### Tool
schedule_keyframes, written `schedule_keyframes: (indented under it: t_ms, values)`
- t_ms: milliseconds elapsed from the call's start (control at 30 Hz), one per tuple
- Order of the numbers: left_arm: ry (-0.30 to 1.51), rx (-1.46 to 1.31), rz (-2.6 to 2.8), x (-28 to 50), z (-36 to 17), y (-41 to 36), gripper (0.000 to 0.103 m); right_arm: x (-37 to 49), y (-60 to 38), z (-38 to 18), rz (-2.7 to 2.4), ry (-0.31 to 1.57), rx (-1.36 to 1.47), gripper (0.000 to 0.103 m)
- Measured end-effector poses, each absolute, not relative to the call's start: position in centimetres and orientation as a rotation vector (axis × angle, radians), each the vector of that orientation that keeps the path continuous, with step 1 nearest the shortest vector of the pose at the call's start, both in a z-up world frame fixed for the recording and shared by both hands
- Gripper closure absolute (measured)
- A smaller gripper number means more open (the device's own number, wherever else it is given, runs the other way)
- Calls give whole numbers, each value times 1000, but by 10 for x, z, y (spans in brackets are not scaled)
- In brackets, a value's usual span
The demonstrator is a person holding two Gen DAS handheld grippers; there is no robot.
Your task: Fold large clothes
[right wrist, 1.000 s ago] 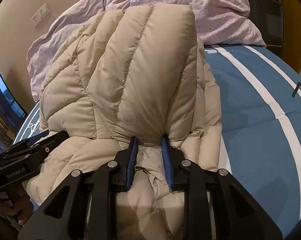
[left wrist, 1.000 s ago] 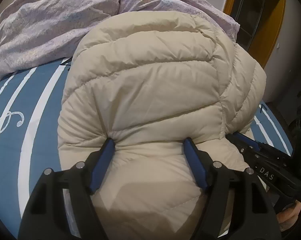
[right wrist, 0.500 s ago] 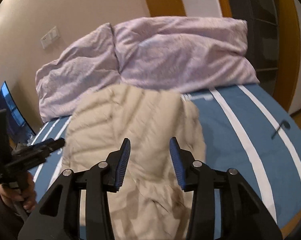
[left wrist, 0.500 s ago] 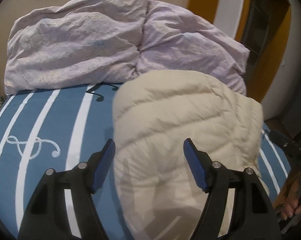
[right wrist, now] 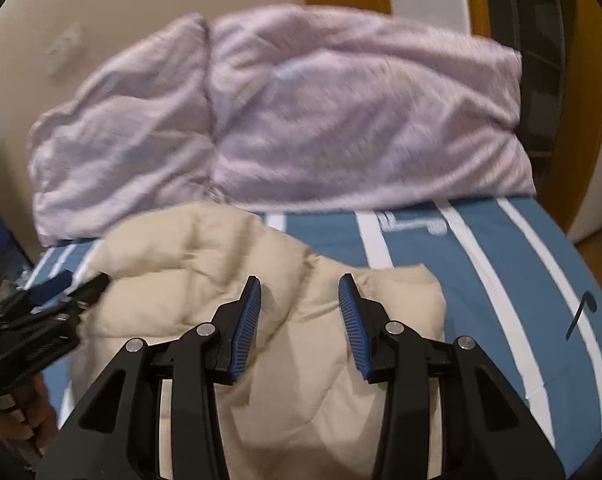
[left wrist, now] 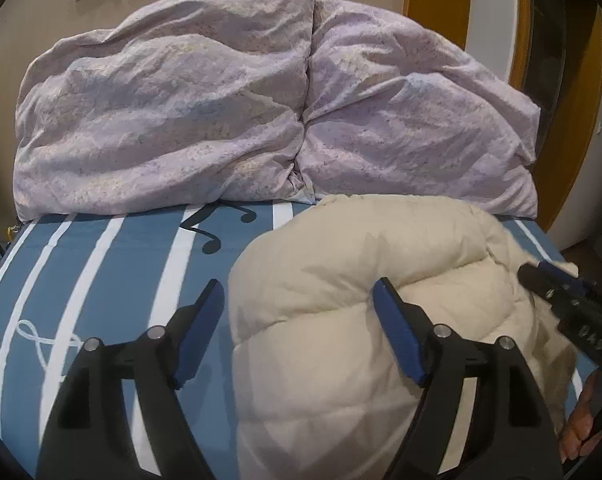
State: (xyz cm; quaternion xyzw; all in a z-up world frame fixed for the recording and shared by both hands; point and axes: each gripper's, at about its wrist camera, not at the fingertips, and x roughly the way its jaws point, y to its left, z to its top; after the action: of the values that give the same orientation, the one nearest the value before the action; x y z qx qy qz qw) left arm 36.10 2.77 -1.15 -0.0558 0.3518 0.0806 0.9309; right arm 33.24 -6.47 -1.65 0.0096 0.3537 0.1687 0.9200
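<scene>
A cream quilted puffer jacket (left wrist: pixel 361 280) lies in a folded heap on the blue striped bed; it also shows in the right wrist view (right wrist: pixel 205 264). My left gripper (left wrist: pixel 299 300) is open and empty, held above the jacket's left part, with its right finger (left wrist: pixel 397 336) over the fabric. My right gripper (right wrist: pixel 299 300) is open and empty, above the jacket's right part. The right gripper's tip (left wrist: pixel 557 292) shows at the right edge of the left wrist view. The left gripper (right wrist: pixel 61 292) shows at the left of the right wrist view.
Two lilac crumpled pillows (left wrist: pixel 229 112) lean on the wall at the head of the bed. The blue sheet with white stripes (left wrist: pixel 101 280) spreads left of the jacket and right of it (right wrist: pixel 501 280). A yellow door frame (left wrist: pixel 577 100) stands at right.
Both grippers let go of the jacket and opened, then pulled back. The jacket dropped from its raised position and now lies low on the bed.
</scene>
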Motion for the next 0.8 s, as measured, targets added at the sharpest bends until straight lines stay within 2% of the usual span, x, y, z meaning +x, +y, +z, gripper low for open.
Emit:
schedule_keyframes:
  t_ms: [333,800]
  values:
    - [749,-149,132,376,-47,16,17,339,-84,-56,300,733,50,59]
    - [749,-78,224,388,-69,4,8,350,-77,-74,239,770,17,52]
